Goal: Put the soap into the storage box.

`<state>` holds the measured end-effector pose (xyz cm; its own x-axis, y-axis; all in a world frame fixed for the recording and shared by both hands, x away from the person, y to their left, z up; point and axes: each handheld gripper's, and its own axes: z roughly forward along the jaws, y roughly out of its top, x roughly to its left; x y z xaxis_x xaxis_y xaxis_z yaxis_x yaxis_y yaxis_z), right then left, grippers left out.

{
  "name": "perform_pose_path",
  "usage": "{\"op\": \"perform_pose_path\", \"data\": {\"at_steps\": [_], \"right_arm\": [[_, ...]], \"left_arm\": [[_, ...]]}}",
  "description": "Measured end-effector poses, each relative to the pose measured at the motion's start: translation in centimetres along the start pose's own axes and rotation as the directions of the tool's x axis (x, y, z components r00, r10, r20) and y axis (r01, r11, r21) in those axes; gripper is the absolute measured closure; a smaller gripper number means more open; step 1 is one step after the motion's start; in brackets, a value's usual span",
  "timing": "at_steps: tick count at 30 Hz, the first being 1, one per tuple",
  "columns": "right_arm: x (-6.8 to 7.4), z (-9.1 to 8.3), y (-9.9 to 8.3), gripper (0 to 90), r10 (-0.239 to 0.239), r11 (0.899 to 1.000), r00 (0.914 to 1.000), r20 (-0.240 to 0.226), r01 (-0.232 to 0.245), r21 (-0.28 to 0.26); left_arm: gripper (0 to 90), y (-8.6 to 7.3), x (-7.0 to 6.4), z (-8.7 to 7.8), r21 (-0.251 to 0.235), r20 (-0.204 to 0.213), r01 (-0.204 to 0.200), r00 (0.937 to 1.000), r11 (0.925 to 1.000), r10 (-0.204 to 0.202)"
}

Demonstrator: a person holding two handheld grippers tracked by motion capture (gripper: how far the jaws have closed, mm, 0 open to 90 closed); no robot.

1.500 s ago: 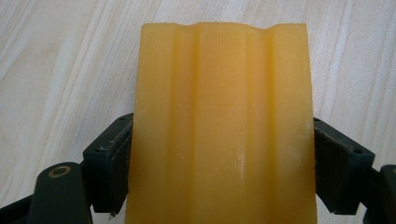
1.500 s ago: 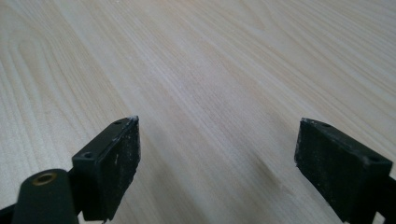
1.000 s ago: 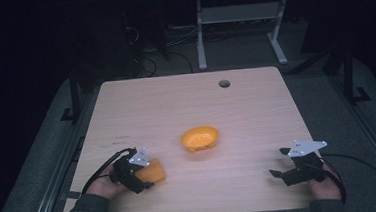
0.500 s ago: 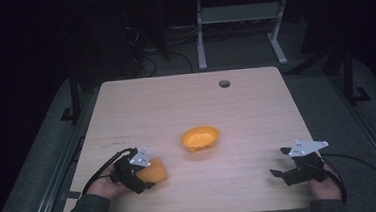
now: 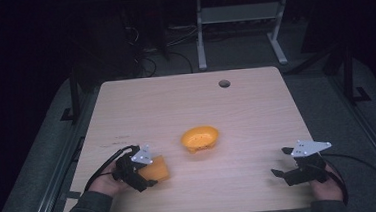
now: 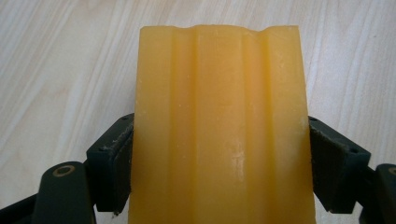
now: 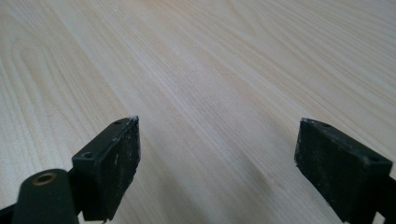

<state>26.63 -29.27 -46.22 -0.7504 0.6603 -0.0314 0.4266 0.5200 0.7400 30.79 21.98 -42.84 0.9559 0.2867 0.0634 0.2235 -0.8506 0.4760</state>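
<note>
1. High view: the table [image 5: 257, 116] is evenly lit from above, while the surroundings fall off into near-black; the floor and the frame behind are dim and grainy.
2. High view: short, soft shadows lie close under the orange bowl [image 5: 200, 138] and under the right gripper [image 5: 280, 171]; no glare on the tabletop.
3. Left gripper view: bright, diffuse light; the yellow block [image 6: 219, 126] shows faint pale sheen along its ridges, its far edge sharp, the black jaws at the frame corners slightly soft.
4. Right gripper view: wood grain crisp nearby, softening toward the top edge; a faint shadow lies between the jaws.
</note>
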Motion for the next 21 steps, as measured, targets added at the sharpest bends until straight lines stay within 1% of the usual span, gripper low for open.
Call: {"op": "perform_pose_path", "data": {"at_steps": [5, 6, 8, 10, 13, 16, 18, 21], "right_arm": [[0.0, -0.1, 0.0, 13.7, -0.003, 1.0, 1.0, 0.002, 0.003, 0.0], [-0.1, -0.1, -0.1, 13.7, -0.013, 1.0, 0.9999, 0.006, 0.013, -0.001], [0.0, -0.2, 0.0, 13.7, -0.004, 1.0, 1.0, 0.002, 0.004, -0.006], [0.0, -0.2, 0.0, 13.7, -0.005, 1.0, 1.0, 0.001, 0.005, -0.008], [0.0, -0.2, 0.0, 13.7, -0.005, 1.0, 1.0, -0.001, 0.005, -0.012], [0.0, -0.3, -0.1, 13.7, -0.003, 1.0, 1.0, -0.003, 0.003, -0.016], [0.0, -0.3, -0.1, 13.7, -0.005, 1.0, 1.0, 0.0, 0.005, -0.016], [-0.1, -0.3, -0.1, 13.7, -0.004, 1.0, 1.0, 0.003, 0.004, -0.017]], "left_arm": [[21.0, 0.7, 0.3, -0.2, 0.012, 0.009, -0.011, 0.9999, 0.9999, 0.011], [21.0, 0.8, 0.4, -0.3, 0.01, 0.01, -0.012, 0.9999, 0.9999, 0.012], [21.0, 1.2, 0.5, -0.4, 0.011, 0.009, -0.017, 0.9998, 0.9998, 0.017], [21.0, 1.5, 0.6, -0.5, 0.011, 0.015, -0.016, 0.9998, 0.9998, 0.016], [21.0, 2.1, 0.8, -0.6, 0.012, 0.016, -0.03, 0.9994, 0.9995, 0.03], [21.0, 2.7, 0.9, -0.6, 0.01, 0.022, -0.032, 0.9992, 0.9994, 0.032], [21.0, 3.1, 1.0, -0.7, 0.017, 0.025, -0.045, 0.9987, 0.9988, 0.045], [21.0, 3.5, 1.2, -0.6, 0.008, 0.028, -0.044, 0.9986, 0.999, 0.044]]}}
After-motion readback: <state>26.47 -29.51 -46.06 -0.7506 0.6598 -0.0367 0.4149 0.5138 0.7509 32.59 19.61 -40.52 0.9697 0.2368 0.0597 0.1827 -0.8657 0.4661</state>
